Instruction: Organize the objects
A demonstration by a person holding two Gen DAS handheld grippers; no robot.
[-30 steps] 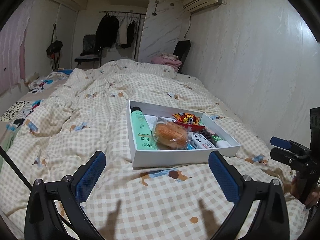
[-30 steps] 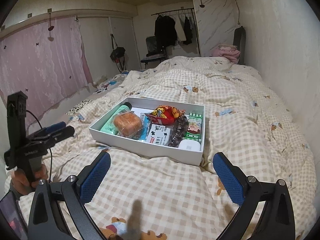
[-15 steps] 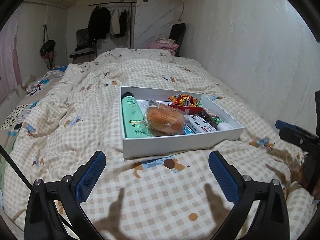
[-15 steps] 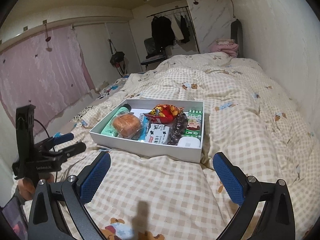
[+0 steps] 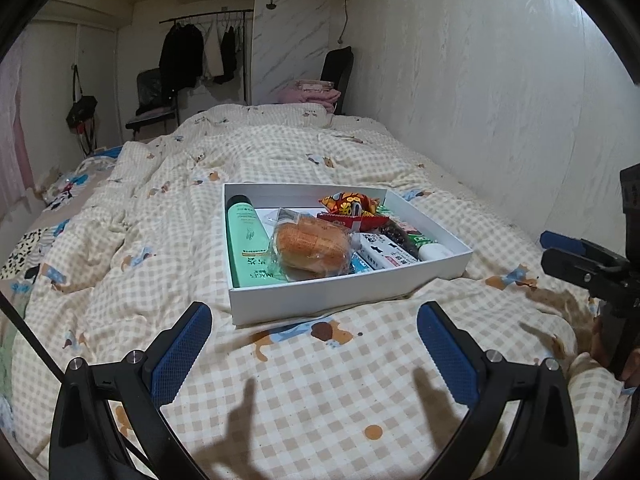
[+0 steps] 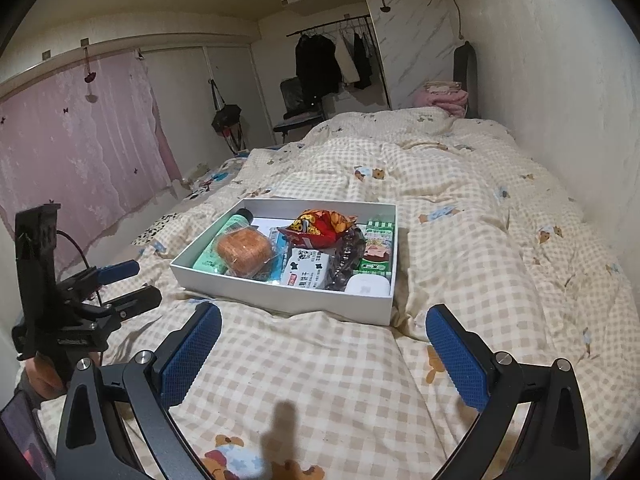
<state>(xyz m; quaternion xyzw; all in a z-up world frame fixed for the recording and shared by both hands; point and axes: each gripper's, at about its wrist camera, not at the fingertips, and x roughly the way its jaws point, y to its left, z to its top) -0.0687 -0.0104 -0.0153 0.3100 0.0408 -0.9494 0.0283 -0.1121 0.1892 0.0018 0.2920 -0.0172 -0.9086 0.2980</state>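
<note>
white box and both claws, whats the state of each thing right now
white box: open, no lid, flat on the bed
green bottle: lying down, cap on
bread: sealed in clear wrap
red snack bag: unopened, on top
left claw: open, empty
right claw: open, empty

Bare quilt [image 5: 320,380] before the packed white box [image 5: 352,292] — open overhead, wall [image 6: 560,100] on its right
</note>
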